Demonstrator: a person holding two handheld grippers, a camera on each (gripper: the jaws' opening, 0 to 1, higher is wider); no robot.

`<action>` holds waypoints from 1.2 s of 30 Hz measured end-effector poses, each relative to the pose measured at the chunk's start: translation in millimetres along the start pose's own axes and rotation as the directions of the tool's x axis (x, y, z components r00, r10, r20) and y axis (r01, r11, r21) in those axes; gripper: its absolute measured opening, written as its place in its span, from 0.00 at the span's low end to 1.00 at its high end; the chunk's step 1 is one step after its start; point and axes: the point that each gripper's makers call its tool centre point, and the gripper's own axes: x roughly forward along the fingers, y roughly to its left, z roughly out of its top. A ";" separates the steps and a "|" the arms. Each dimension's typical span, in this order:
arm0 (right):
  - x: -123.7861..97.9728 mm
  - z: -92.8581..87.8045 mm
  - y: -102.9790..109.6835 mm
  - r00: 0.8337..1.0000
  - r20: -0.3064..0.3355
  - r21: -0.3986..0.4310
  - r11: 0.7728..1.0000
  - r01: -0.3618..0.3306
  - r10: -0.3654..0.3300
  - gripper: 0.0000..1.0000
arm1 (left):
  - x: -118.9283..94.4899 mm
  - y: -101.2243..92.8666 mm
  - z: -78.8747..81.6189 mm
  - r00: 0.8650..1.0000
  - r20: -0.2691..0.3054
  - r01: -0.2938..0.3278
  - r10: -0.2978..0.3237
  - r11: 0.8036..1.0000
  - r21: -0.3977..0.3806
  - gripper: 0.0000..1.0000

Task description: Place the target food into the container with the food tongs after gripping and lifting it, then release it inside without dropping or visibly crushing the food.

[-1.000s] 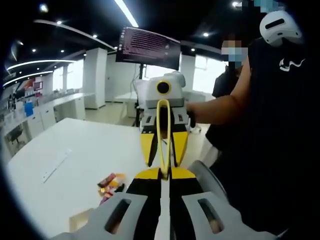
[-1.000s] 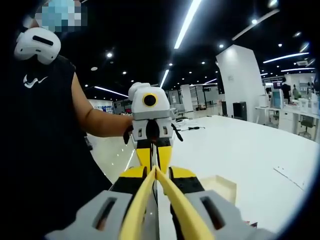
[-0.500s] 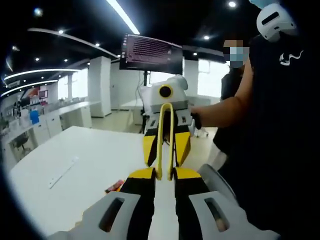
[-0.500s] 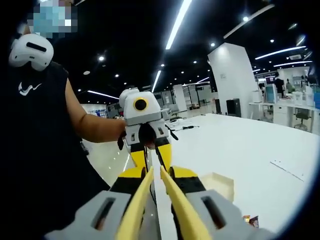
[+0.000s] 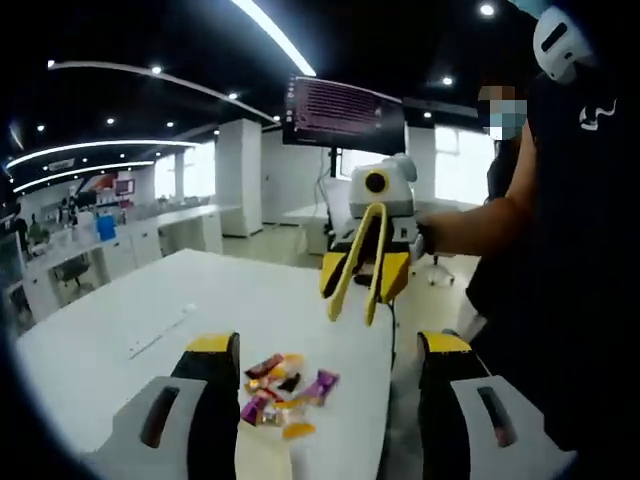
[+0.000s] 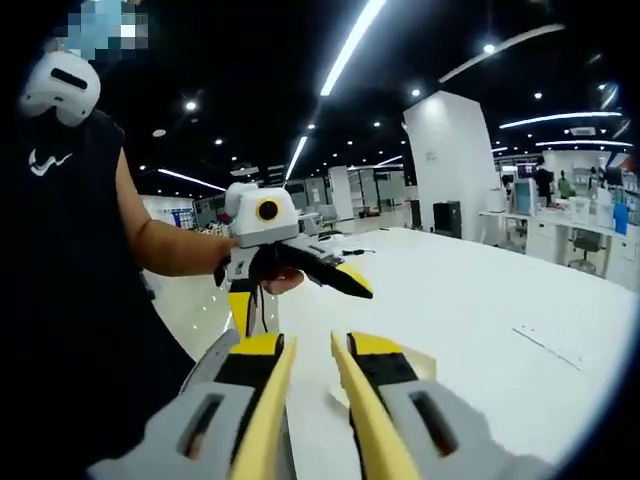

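The yellow food tongs hang over the table edge in my right gripper, joined end up by the gripper body and tips apart. In the right gripper view the tongs' two arms run along my right gripper's jaws, which are shut on them. My left gripper stands wide open, holding nothing. Seen from the right, the left gripper has its jaws spread. A pile of wrapped candies lies on the white table between the left jaws. A beige box container sits just beyond my right jaws.
A person in a black sleeveless top stands close at the table's edge. A thin white strip lies further along the table. A dark monitor on a stand rises behind. The table stretches away to the right.
My left gripper let go of the tongs' tips and opened wide. The tips sprang apart, the two grippers drew apart, and the candies came into view between the left jaws.
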 end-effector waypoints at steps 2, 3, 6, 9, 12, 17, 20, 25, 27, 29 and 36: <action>-1.4 -2.3 -3.6 1.000 -0.014 -0.019 1.000 0.015 -0.015 0.25 | -6.7 4.7 -5.4 1.000 0.003 -0.025 0.025 1.000 0.006 0.80; -3.1 -3.6 -7.6 0.999 -0.017 -0.037 0.999 0.033 -0.033 0.25 | -9.4 7.5 -7.9 0.999 0.003 -0.040 0.040 0.999 0.000 0.84; -5.8 -7.4 -13.7 0.998 -0.019 -0.059 0.997 0.058 -0.059 0.25 | -19.9 20.3 -22.0 0.994 -0.018 -0.105 0.105 0.994 -0.011 0.92; -8.3 -14.5 -21.6 0.995 -0.036 -0.081 0.992 0.094 -0.097 0.26 | -32.8 28.3 -39.9 0.987 -0.044 -0.155 0.153 0.988 -0.028 0.91; -11.1 -20.8 -27.0 0.992 -0.044 -0.069 0.991 0.112 -0.115 0.26 | -43.7 34.3 -58.8 0.977 -0.067 -0.205 0.203 0.978 -0.037 0.93; -20.3 -36.8 -34.9 0.985 -0.088 -0.074 0.987 0.139 -0.146 0.28 | -63.1 42.8 -88.4 0.956 -0.054 -0.291 0.287 0.953 -0.081 0.99; -25.2 -44.8 -36.3 0.983 -0.108 -0.081 0.987 0.139 -0.148 0.28 | -75.6 46.6 -109.1 0.939 -0.065 -0.343 0.337 0.929 -0.138 0.99; -33.7 -57.7 -43.2 0.976 -0.147 -0.088 0.985 0.150 -0.162 0.28 | -84.8 44.4 -134.7 0.923 -0.110 -0.382 0.369 0.914 -0.139 0.99; -38.2 -63.2 -46.9 0.971 -0.163 -0.089 0.983 0.160 -0.173 0.28 | -87.5 41.5 -144.7 0.923 -0.109 -0.383 0.370 0.912 -0.148 0.99; -41.4 -67.8 -50.0 0.968 -0.173 -0.089 0.982 0.167 -0.180 0.27 | -90.3 39.1 -155.1 0.914 -0.131 -0.402 0.384 0.901 -0.162 0.99; -48.1 -84.2 -60.9 0.952 -0.218 -0.065 0.977 0.203 -0.213 0.28 | -91.1 34.6 -170.8 0.904 -0.140 -0.425 0.405 0.889 -0.170 0.99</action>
